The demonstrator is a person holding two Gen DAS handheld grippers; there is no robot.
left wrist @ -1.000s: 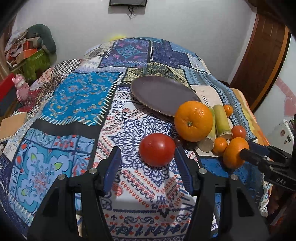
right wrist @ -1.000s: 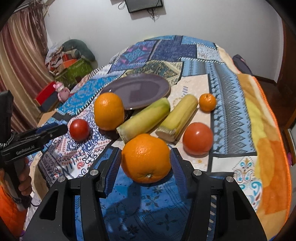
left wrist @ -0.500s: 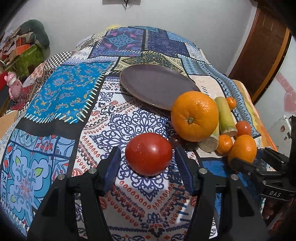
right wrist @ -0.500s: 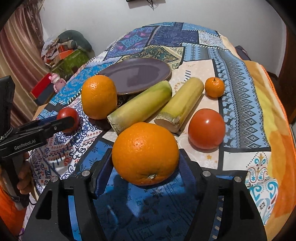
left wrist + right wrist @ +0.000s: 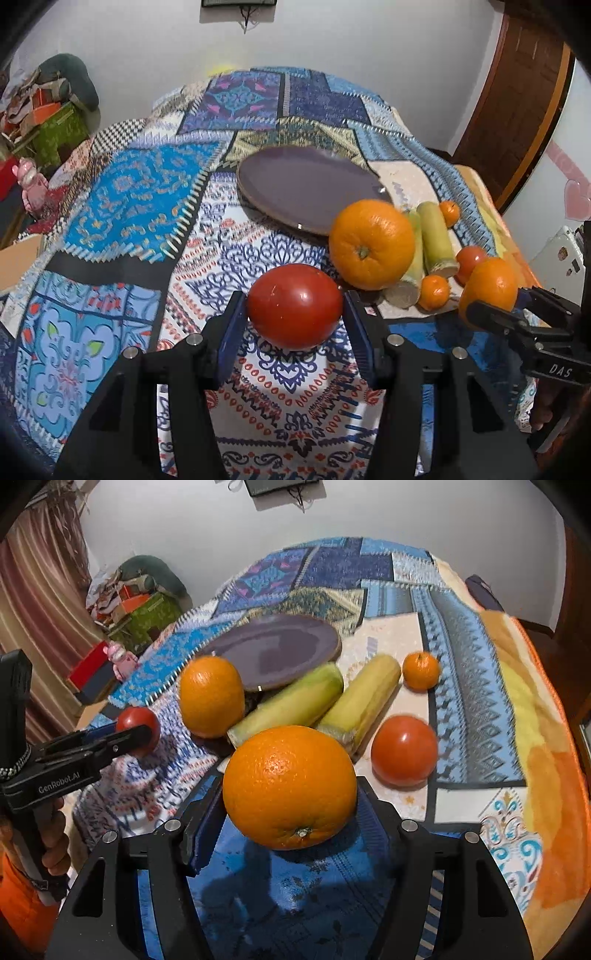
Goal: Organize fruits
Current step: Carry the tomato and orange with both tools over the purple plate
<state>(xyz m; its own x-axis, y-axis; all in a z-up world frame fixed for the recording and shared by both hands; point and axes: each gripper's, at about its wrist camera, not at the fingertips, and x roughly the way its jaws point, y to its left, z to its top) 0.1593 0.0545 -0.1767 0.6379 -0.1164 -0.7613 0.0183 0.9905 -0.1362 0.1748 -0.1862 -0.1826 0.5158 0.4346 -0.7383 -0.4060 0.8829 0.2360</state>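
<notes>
My left gripper (image 5: 294,308) is shut on a red tomato (image 5: 294,305) and holds it just above the patterned cloth. My right gripper (image 5: 290,790) is shut on a large orange (image 5: 290,787), lifted off the cloth; it also shows in the left wrist view (image 5: 489,282). A dark purple plate (image 5: 306,186) lies empty beyond. A second large orange (image 5: 371,243), two green-yellow cane pieces (image 5: 295,701), a second tomato (image 5: 403,751) and small tangerines (image 5: 421,670) lie beside the plate.
The patchwork cloth (image 5: 122,199) covers a bed-like surface that drops off at left and right. Clutter and a pink toy (image 5: 31,184) sit at far left. A wooden door (image 5: 517,92) stands at right.
Both grippers closed on their fruit and lifted: the left on the tomato, the right on the orange. Both fruits now sit nearer the cameras and higher off the cloth.
</notes>
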